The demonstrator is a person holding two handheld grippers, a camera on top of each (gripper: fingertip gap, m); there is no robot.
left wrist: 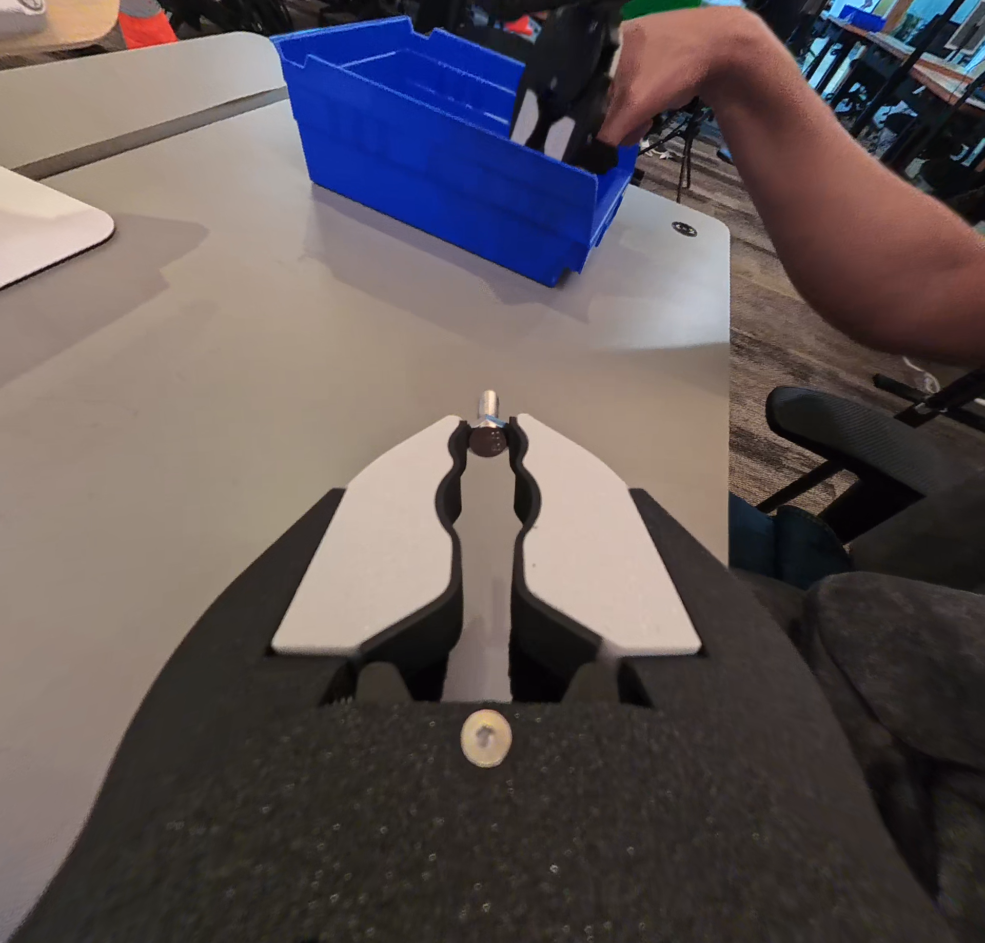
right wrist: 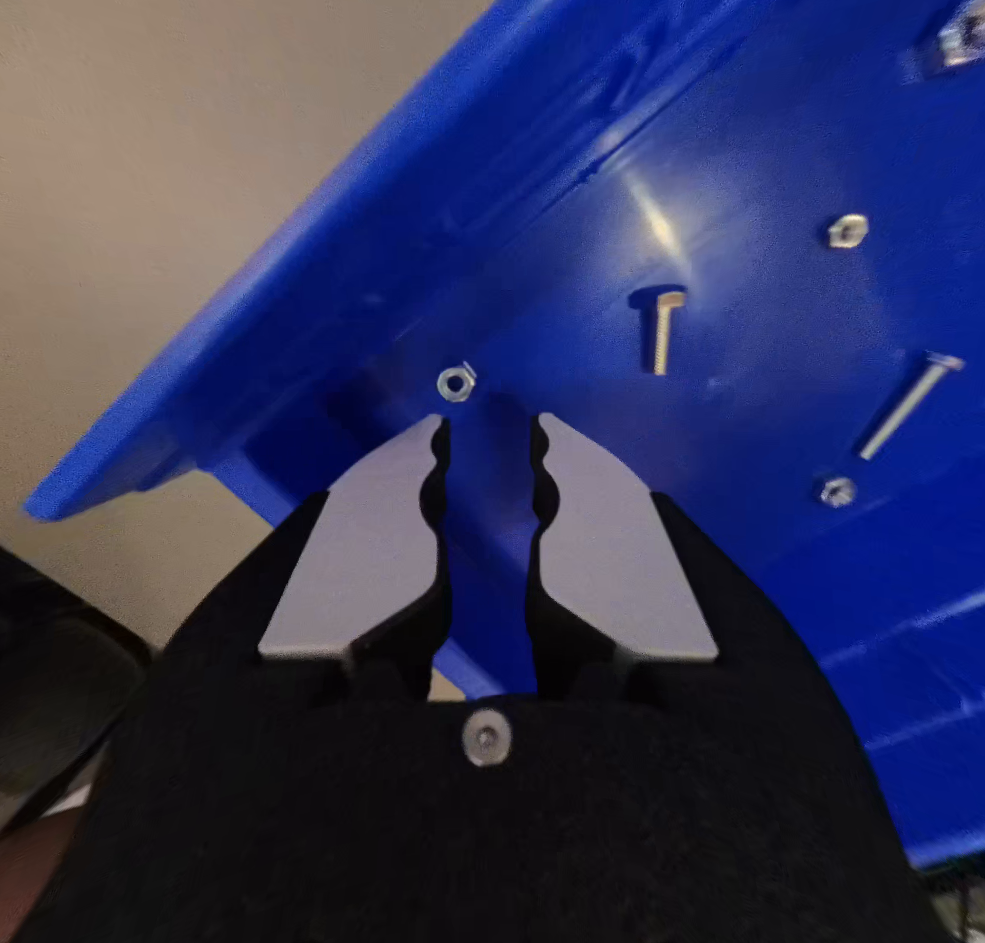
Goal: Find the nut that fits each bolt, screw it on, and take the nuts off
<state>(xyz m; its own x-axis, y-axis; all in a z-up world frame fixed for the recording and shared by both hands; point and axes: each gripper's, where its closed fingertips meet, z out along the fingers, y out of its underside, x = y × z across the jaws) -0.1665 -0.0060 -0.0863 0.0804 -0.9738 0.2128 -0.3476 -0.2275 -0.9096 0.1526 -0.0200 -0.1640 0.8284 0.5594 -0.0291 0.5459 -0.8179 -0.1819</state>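
My left gripper (left wrist: 487, 427) is shut on a silver bolt (left wrist: 488, 411), held by its head above the grey table (left wrist: 266, 384), with the shank pointing away. My right gripper (right wrist: 487, 421) is open and empty inside the blue bin (right wrist: 586, 182). A small silver nut (right wrist: 455, 383) lies on the bin floor just beyond its left fingertip. A short bolt (right wrist: 660, 331), a long bolt (right wrist: 906, 411) and two more nuts (right wrist: 847, 231) (right wrist: 838, 491) lie farther right. In the left wrist view the right gripper (left wrist: 565, 118) reaches down into the bin (left wrist: 442, 171), held by a hand.
A larger nut or fitting (right wrist: 962, 38) sits blurred at the bin's far right corner. A white pad (left wrist: 42, 235) lies at the table's left edge. An office chair (left wrist: 853, 464) stands off the table's right edge. An orange cone (left wrist: 141, 0) stands behind the table. Some 35 centimeters of space lies between my two pairs of fingers. To the larger nut or fitting (right wrist: 962, 38): right tips about 15 centimeters, left tips about 40 centimeters.
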